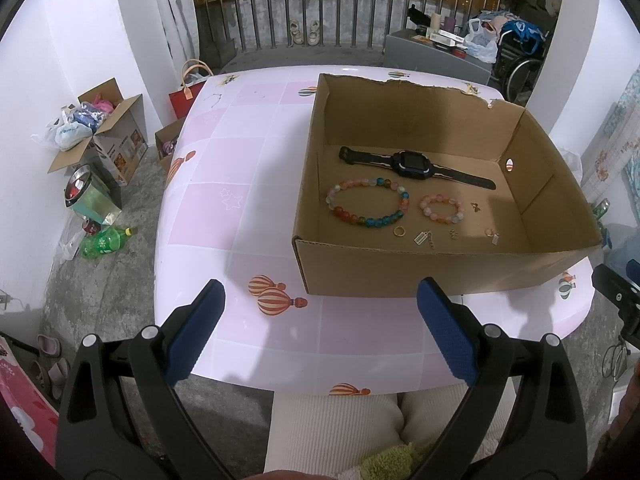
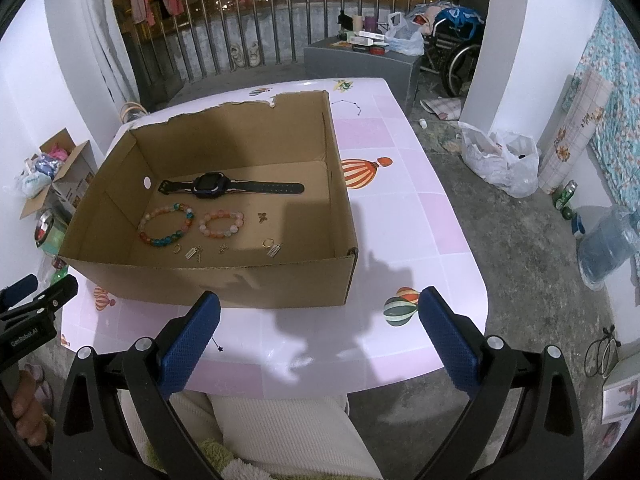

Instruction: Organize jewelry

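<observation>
An open cardboard box [image 1: 436,276] [image 2: 224,284] stands on the pink table [image 1: 248,184] [image 2: 404,216]. Inside lie a black watch [image 1: 412,164] [image 2: 216,189], a multicolour bead bracelet [image 1: 368,203] [image 2: 166,225], a smaller pink bead bracelet [image 1: 442,209] [image 2: 221,224], a gold ring [image 1: 399,231] [image 2: 176,248] and several small charms [image 1: 424,238] [image 2: 274,249]. My left gripper [image 1: 320,300] hangs open over the table's near edge, left of the box front. My right gripper [image 2: 320,304] is open too, in front of the box's right corner. Both hold nothing.
The person's lap in cream ribbed cloth [image 1: 340,424] [image 2: 280,428] sits below the table edge. Boxes, bags and bottles [image 1: 100,136] clutter the floor on the left. A plastic bag [image 2: 500,160] and a water jug [image 2: 608,248] lie on the right. Railing [image 1: 320,4] behind.
</observation>
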Demonstrator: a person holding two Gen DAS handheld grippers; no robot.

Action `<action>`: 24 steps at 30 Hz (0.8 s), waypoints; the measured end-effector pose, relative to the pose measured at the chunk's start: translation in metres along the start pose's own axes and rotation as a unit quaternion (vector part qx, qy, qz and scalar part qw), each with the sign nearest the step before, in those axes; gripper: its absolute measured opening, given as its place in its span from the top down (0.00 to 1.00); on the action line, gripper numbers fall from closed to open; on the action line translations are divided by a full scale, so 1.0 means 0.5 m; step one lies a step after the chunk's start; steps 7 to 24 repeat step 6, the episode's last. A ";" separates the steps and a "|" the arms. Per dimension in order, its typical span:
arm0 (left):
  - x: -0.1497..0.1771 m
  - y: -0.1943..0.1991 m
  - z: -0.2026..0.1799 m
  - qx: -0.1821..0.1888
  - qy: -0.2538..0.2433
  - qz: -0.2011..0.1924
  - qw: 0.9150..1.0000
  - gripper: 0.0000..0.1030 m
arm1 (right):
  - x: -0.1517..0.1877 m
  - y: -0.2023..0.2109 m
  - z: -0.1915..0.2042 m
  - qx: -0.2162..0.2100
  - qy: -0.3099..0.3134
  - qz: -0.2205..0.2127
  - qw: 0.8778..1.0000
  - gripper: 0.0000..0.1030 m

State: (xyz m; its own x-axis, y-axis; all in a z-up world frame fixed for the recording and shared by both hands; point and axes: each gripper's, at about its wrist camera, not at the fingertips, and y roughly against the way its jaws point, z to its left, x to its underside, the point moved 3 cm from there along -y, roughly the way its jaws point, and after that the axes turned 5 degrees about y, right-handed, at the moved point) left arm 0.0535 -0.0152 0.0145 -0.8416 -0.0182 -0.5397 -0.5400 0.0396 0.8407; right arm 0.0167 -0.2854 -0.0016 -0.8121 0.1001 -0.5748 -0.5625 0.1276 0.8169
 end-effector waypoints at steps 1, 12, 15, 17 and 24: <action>0.000 0.000 0.000 0.000 0.000 0.000 1.000 0.10 | 0.000 0.000 0.000 0.000 0.000 0.000 1.000 0.06; 0.001 0.000 -0.001 0.000 0.000 0.000 1.000 0.10 | 0.001 0.000 0.000 0.000 -0.001 0.000 1.000 0.06; 0.001 0.000 -0.001 0.000 0.000 0.000 1.000 0.10 | 0.001 0.000 0.000 0.000 -0.001 0.000 1.000 0.06; 0.001 0.000 -0.001 0.000 0.000 0.000 1.000 0.10 | 0.001 0.000 0.000 0.000 -0.001 0.000 1.000 0.06; 0.001 0.000 -0.001 0.000 0.000 0.000 1.000 0.10 | 0.001 0.000 0.000 0.000 -0.001 0.000 1.000 0.06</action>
